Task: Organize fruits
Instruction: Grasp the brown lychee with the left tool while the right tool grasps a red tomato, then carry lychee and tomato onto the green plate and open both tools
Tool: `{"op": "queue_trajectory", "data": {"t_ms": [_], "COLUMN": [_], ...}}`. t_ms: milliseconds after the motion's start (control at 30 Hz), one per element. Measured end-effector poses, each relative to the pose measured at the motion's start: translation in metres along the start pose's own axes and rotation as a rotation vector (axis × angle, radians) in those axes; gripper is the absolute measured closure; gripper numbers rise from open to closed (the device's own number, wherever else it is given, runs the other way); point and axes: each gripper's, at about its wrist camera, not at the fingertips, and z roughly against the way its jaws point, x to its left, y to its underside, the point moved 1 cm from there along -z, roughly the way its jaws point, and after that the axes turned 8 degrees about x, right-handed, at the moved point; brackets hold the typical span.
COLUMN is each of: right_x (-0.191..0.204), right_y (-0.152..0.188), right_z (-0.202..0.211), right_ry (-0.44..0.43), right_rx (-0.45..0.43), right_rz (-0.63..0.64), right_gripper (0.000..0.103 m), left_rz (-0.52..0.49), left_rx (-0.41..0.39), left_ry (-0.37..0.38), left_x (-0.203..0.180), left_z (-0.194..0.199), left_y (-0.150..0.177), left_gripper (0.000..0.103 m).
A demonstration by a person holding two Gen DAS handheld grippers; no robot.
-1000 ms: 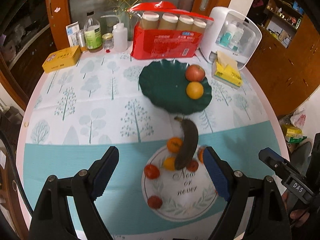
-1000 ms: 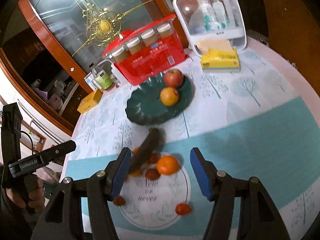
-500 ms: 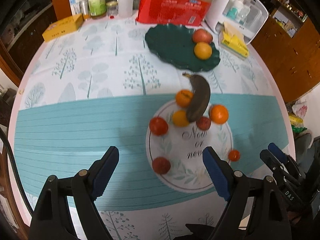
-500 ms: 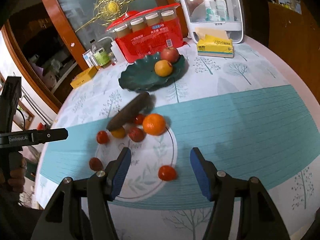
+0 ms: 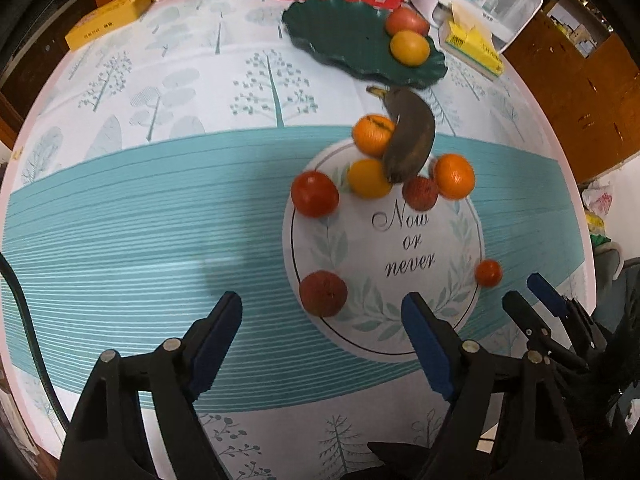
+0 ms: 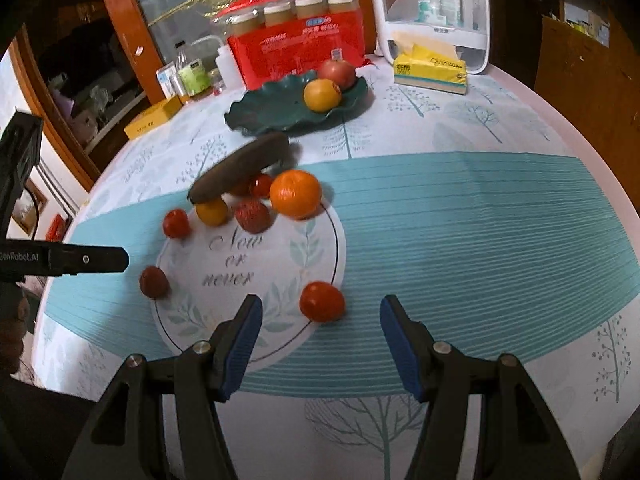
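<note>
A dark green leaf-shaped plate (image 5: 340, 36) at the back holds a red apple (image 5: 406, 21) and an orange (image 5: 409, 48); it also shows in the right wrist view (image 6: 276, 114). In front, a browned banana (image 5: 412, 134) lies over oranges (image 5: 454, 176) and small red fruits on the cloth's round print. A small red fruit (image 6: 322, 301) lies just ahead of my right gripper (image 6: 320, 344), which is open and empty. My left gripper (image 5: 322, 344) is open and empty, with a dark red fruit (image 5: 323, 293) just ahead.
A red package (image 6: 300, 52) with jars, a white storage box (image 6: 432, 12), a yellow tissue pack (image 6: 430, 72), bottles (image 6: 192, 76) and a yellow box (image 5: 108, 24) line the back of the round table. The table's edge curves close on the right.
Both grippers have pulled back toward the near edge and lowered; the fruits now look larger and closer. Both stay open. No fruit has moved.
</note>
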Motion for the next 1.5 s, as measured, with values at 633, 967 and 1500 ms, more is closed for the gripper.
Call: {"op": "queue_trajectory", "data": {"t_ms": [633,967,1500], "right_x": [0.020,0.020,0.025], "right_y": [0.012,0.003,-0.011], "right_z": [-0.037,-0.042,-0.045], "right_ry": [0.130,0.135,0.093], "right_rx": [0.007,0.000,0.019], "right_rz": [0.214,0.233,0.255], "right_gripper": [0.065,0.073,0.073], "left_rz": [-0.018,-0.031,-0.032], "left_rx": [0.048,0.056,0.005], "left_ry": [0.020,0.032,0.022], "left_x": [0.004,0.003,0.001], "left_z": [-0.034,-0.037,-0.027], "left_y": [-0.006,-0.017,-0.021], "left_gripper": [0.047,0.072,0.073]}}
